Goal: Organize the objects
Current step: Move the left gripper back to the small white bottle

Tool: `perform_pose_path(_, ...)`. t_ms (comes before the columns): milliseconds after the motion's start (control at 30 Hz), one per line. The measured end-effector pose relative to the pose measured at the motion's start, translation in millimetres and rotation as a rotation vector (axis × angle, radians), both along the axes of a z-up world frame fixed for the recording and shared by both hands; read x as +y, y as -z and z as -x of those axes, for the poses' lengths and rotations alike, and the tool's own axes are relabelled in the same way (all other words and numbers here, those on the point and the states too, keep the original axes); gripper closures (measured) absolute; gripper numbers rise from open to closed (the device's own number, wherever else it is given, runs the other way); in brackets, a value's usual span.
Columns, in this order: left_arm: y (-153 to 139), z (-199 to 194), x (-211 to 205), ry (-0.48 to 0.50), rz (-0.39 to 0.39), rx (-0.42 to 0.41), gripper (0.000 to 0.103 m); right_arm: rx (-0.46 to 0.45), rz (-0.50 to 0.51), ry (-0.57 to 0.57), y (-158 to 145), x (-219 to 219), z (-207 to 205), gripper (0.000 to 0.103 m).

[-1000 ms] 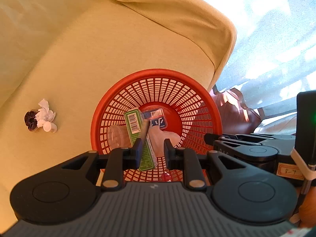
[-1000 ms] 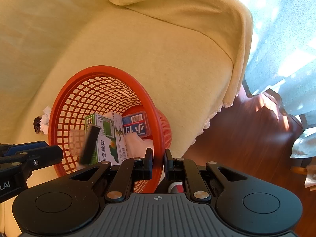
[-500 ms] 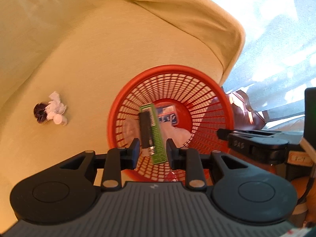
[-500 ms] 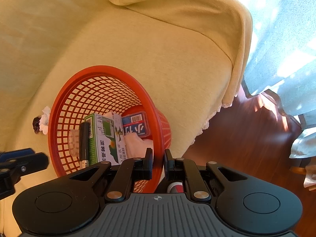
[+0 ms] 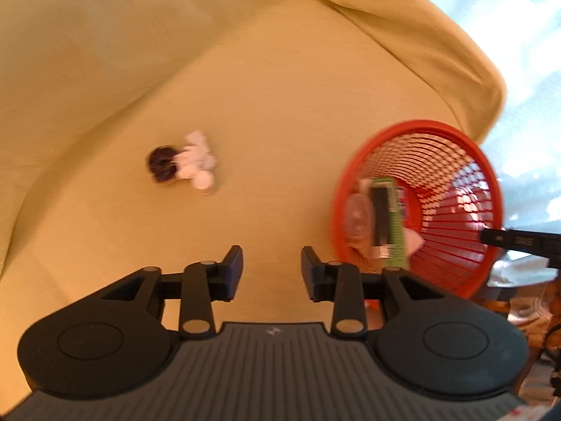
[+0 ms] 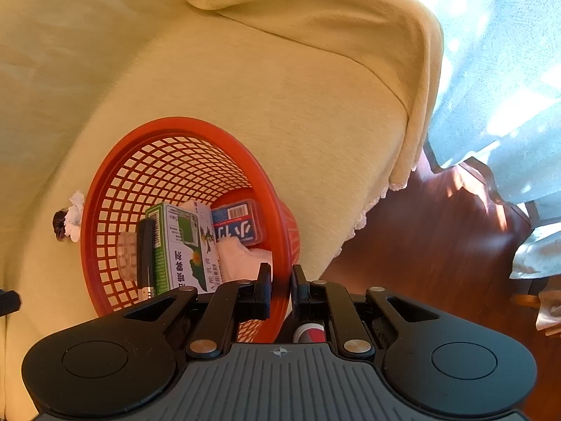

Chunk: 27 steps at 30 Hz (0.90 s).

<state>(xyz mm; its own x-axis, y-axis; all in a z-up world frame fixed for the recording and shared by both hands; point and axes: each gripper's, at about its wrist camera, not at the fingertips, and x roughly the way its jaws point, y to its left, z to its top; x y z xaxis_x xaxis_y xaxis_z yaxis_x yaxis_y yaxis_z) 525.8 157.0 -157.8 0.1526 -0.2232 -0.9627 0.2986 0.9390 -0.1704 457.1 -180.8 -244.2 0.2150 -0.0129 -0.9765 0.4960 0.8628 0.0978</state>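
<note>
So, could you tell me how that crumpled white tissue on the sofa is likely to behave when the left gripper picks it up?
The white tissue looks crumpled and thin, so it is probably very light and would squash between the fingers. It seems to touch a dark scrunchie and a small white cap, so it may drag them. The soft sofa cover could bunch underneath.

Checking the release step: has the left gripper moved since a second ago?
Yes. The left gripper, open, has swung left off the red basket toward the white clutter.

Left wrist view down over sofa seat (image 5: 280,112), right wrist view close at red basket (image 6: 115,182) rim, both sharing basket
</note>
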Motion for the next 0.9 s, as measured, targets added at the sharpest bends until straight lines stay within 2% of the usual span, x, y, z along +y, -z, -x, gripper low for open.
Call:
perform_pose_path(267, 17.5, -17.3, 49.2, -0.047, -0.037, -0.053, 0.07, 0.018, 0.003, 0.022, 2.2, -1.8, 1.9, 0.096)
perform_pose_path(533, 43.5, -48.4, 83.4, -0.061, -0.036, -0.092, 0.07, 0.041, 0.012, 0.067, 1.6, -1.5, 2.8, 0.096)
perform_pose_path(900, 96.2, -74.3, 56.6, 0.064, 0.002, -0.124, 0.071, 0.056, 0.029, 0.122, -1.2, 0.4, 0.1, 0.096)
